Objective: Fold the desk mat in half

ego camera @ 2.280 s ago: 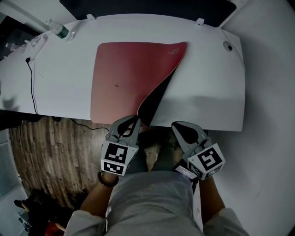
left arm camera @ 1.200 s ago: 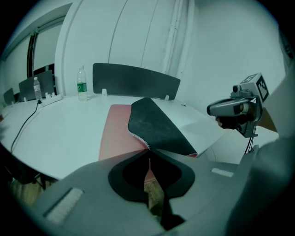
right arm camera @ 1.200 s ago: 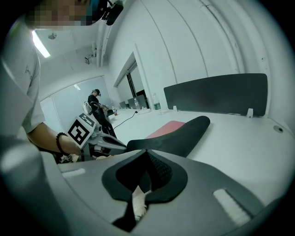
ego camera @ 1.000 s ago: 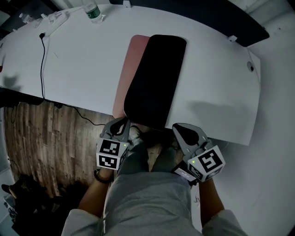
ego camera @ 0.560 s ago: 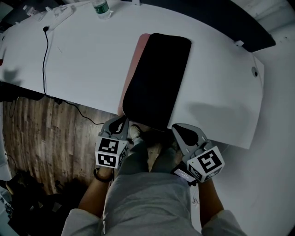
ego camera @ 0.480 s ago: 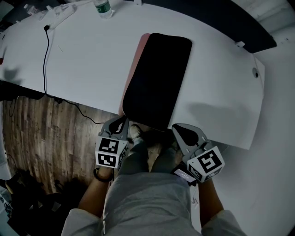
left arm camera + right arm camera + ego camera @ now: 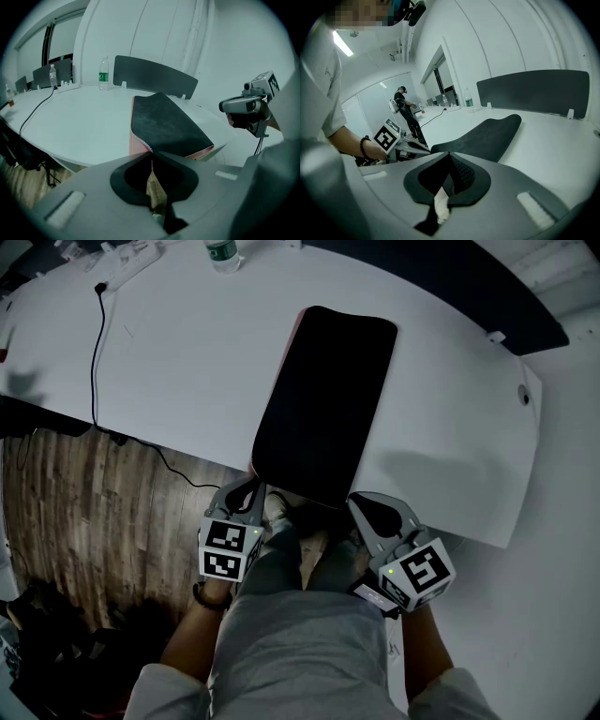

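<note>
Nearest to us, at 6 o'clock in the head view, our two arms reach out over grey clothing, with a beaded bracelet on the left wrist. Just ahead, at 7 o'clock, the left gripper has its jaws drawn together on the near left corner of the desk mat. Its own view shows the stitched edge of that corner running straight into the meeting jaw tips. At 5 o'clock the right gripper has its jaws together too, with nothing pinched, and the mat's near right corner lies just beyond its tips. The mat is folded in half with its black underside up. It stretches from the near edge of the white desk away toward 12 o'clock, its near end slightly over that edge. Only a thin sliver of the pink face shows along its left side. To the left, at 9 o'clock, the wooden floor shows below the desk. A black cable trails across the desk toward 10 o'clock. Farthest off, at 11 o'clock, a water bottle stands by the far edge, well apart from the mat.
</note>
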Action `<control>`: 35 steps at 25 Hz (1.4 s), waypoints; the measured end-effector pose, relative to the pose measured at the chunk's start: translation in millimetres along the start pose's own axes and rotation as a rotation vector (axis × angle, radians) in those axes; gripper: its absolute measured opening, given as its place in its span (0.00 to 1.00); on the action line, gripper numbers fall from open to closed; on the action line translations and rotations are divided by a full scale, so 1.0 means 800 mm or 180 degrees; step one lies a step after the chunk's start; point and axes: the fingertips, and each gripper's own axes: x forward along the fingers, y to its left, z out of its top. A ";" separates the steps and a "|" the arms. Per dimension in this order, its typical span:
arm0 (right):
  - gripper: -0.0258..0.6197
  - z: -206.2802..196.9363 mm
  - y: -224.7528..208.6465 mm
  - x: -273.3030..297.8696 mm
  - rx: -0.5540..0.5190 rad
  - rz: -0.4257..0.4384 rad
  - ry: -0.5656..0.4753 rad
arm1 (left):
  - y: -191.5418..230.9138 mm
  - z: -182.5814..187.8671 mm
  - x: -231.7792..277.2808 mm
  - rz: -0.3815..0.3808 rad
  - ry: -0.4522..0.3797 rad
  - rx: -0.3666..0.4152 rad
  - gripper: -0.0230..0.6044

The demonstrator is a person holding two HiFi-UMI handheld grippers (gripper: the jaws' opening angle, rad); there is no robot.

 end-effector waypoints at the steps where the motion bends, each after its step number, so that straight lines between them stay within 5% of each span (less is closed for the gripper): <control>1: 0.05 0.000 0.001 0.001 -0.0003 0.0006 0.0003 | 0.001 -0.001 0.000 0.0003 -0.0001 -0.0004 0.09; 35: 0.05 -0.012 0.023 0.015 -0.0016 0.0004 0.0066 | 0.015 -0.043 -0.007 -0.0030 0.0153 -0.0118 0.14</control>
